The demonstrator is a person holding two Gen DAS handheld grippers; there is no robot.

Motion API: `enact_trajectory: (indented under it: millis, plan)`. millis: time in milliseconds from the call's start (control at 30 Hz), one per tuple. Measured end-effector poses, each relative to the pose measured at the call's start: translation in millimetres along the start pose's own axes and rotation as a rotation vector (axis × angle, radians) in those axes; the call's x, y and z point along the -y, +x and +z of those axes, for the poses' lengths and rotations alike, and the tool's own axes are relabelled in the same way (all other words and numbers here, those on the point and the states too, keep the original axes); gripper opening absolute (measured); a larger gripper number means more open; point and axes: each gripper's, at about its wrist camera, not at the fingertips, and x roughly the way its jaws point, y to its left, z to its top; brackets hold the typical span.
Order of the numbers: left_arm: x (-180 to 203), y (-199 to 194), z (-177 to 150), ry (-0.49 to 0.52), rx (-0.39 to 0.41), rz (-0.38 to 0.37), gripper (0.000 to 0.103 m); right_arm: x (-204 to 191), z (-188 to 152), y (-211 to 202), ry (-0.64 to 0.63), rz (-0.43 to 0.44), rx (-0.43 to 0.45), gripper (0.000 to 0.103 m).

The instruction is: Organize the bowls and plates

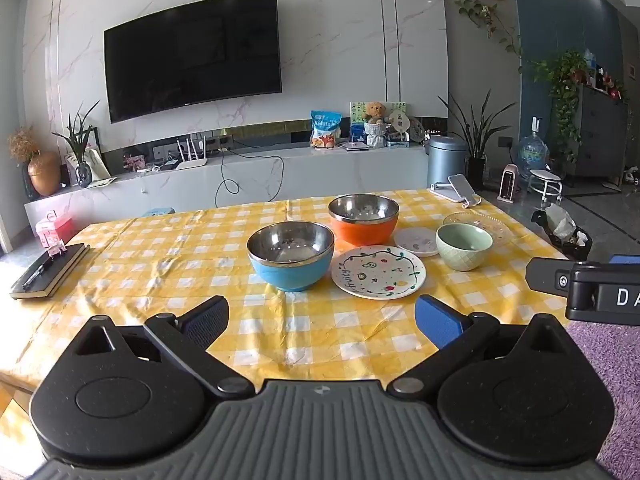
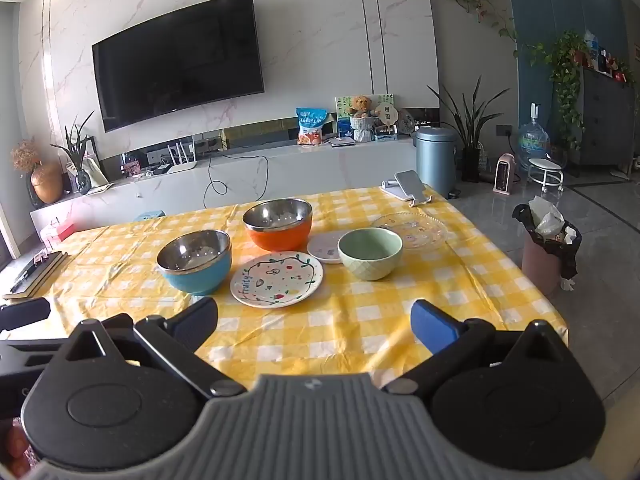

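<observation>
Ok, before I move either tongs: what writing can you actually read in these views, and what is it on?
"Fruity" – hand-lettered along the left rim of the painted plate.
"DA" – white letters on the black housing of the right tongs, cut off at the left wrist view's edge.
Blue snack bag on the TV console: has print, too small to read.
Round fan beside the teddy bear: characters too blurred to read.
Water jug label: unreadable.

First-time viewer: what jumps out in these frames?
The yellow checked tablecloth dominates, with the dishes clustered mid-table: blue bowl nearest, orange bowl behind it, the painted plate and green bowl to their right. Behind, a big dark TV fills the marble wall.
</observation>
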Motion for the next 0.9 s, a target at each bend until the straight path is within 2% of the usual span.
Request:
enact_trajectory:
  millis: [900]
  plan:
    - [7.9,1.1,-3.6,0.03,-0.014,-0.01,0.103,2.3,-0.6,-1.7,0.001,-0.005,0.007,0.101]
